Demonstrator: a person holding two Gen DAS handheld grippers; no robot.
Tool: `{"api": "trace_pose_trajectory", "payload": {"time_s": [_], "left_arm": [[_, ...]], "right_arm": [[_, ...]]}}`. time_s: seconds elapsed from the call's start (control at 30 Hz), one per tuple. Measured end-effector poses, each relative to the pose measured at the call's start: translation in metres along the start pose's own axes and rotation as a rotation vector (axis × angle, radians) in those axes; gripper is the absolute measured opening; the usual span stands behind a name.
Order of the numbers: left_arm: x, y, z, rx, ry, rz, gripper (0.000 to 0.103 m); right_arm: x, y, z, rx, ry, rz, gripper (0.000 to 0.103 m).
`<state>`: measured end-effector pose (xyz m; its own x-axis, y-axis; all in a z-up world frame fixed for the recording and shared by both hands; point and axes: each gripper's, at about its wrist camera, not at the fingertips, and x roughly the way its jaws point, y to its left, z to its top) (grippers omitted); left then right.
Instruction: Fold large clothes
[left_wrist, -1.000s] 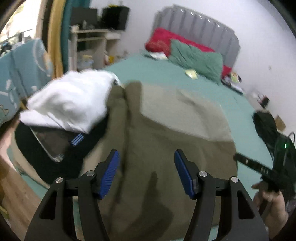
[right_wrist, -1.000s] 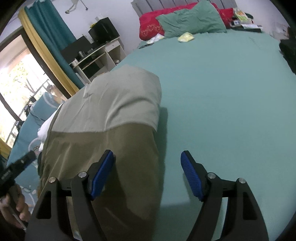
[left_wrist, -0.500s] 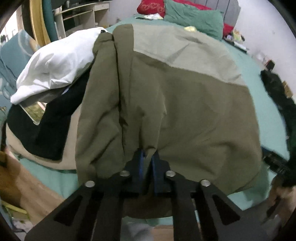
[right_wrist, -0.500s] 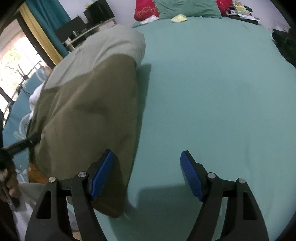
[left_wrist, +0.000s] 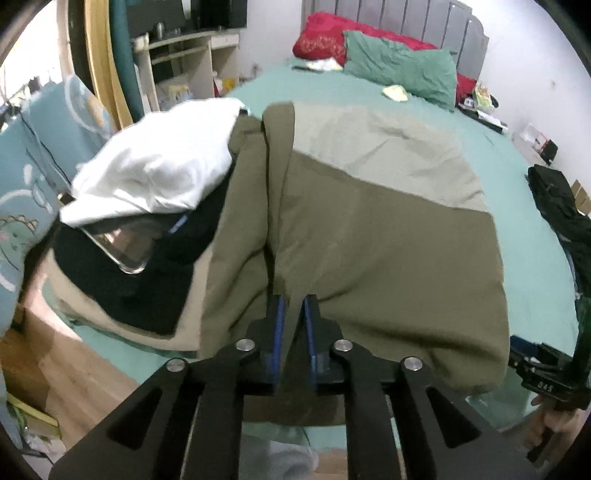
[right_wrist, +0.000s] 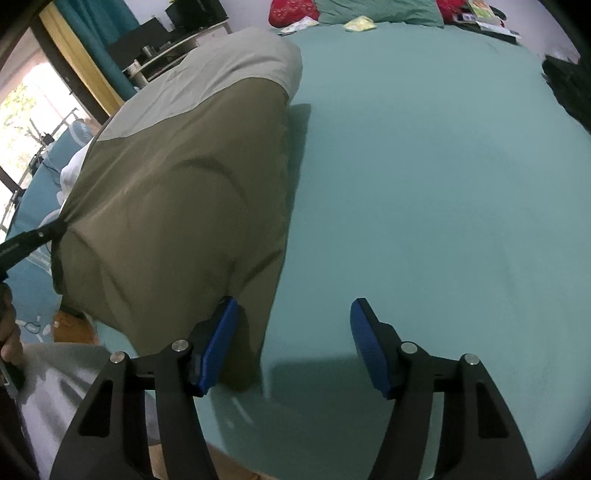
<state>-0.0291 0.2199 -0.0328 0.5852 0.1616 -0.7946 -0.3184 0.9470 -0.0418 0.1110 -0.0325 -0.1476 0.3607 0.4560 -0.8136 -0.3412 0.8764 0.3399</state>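
Observation:
An olive and light khaki garment (left_wrist: 369, 229) lies on the teal bed (left_wrist: 528, 236), its near hem hanging at the bed's front edge. My left gripper (left_wrist: 293, 325) is shut on a fold of the olive garment near that hem. In the right wrist view the same garment (right_wrist: 177, 177) lies at the left. My right gripper (right_wrist: 293, 343) is open, its left pad (right_wrist: 218, 343) touching the garment's near right corner, its right pad (right_wrist: 369, 347) over bare sheet.
A pile of white (left_wrist: 159, 166), black and beige clothes lies left of the garment. Red and green pillows (left_wrist: 399, 70) sit at the headboard. A black item (left_wrist: 557, 206) lies at the bed's right edge. Shelves (left_wrist: 177, 62) and wooden floor (left_wrist: 74, 369) are on the left.
My left gripper went from open above the garment to shut on its near fold. My right gripper moved down and nearer to the garment's right corner, still open.

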Motion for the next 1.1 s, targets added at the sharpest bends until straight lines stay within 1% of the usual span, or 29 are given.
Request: {"api": "trace_pose_trajectory", "payload": {"time_s": [0.03, 0.07, 0.1, 0.13, 0.27, 0.47, 0.67, 0.77, 0.83, 0.87, 0.9, 0.93, 1.03, 1.1], "left_arm": [[-0.006, -0.002, -0.002, 0.006, -0.01, -0.002, 0.028], [-0.014, -0.005, -0.005, 0.008, -0.026, -0.007, 0.033], [-0.02, -0.007, -0.007, 0.008, -0.033, -0.015, 0.041], [-0.026, -0.01, -0.009, 0.01, -0.035, -0.026, 0.043], [-0.042, -0.028, -0.019, 0.023, -0.029, -0.083, 0.043], [-0.061, -0.061, -0.038, 0.065, -0.033, -0.132, 0.043], [-0.077, -0.096, -0.057, 0.099, -0.04, -0.181, 0.044], [-0.086, -0.11, -0.066, 0.1, -0.053, -0.197, 0.044], [-0.092, -0.116, -0.071, 0.084, -0.066, -0.22, 0.044], [-0.096, -0.122, -0.074, 0.081, -0.072, -0.228, 0.045], [-0.098, -0.125, -0.076, 0.082, -0.075, -0.227, 0.051], [-0.101, -0.131, -0.078, 0.083, -0.081, -0.225, 0.054], [-0.106, -0.142, -0.079, 0.1, -0.083, -0.238, 0.054], [-0.111, -0.153, -0.08, 0.117, -0.083, -0.226, 0.054]], "right_arm": [[-0.002, -0.001, -0.003, 0.008, 0.0, 0.005, 0.065], [-0.005, -0.001, -0.006, 0.013, -0.001, 0.007, 0.065], [-0.008, -0.001, -0.009, 0.017, -0.003, 0.009, 0.065], [-0.011, -0.002, -0.013, 0.022, -0.003, 0.013, 0.065], [-0.023, -0.007, -0.036, 0.041, -0.003, 0.019, 0.065], [-0.04, -0.019, -0.061, 0.075, -0.005, 0.016, 0.066], [-0.065, -0.048, -0.079, 0.111, -0.027, 0.007, 0.068], [-0.077, -0.064, -0.089, 0.128, -0.041, -0.005, 0.074], [-0.086, -0.073, -0.094, 0.139, -0.057, -0.016, 0.081], [-0.09, -0.078, -0.096, 0.144, -0.063, -0.021, 0.082], [-0.094, -0.082, -0.097, 0.151, -0.069, -0.027, 0.084], [-0.099, -0.087, -0.099, 0.157, -0.075, -0.032, 0.084], [-0.114, -0.1, -0.103, 0.171, -0.096, -0.049, 0.086], [-0.122, -0.108, -0.106, 0.181, -0.107, -0.056, 0.086]]}}
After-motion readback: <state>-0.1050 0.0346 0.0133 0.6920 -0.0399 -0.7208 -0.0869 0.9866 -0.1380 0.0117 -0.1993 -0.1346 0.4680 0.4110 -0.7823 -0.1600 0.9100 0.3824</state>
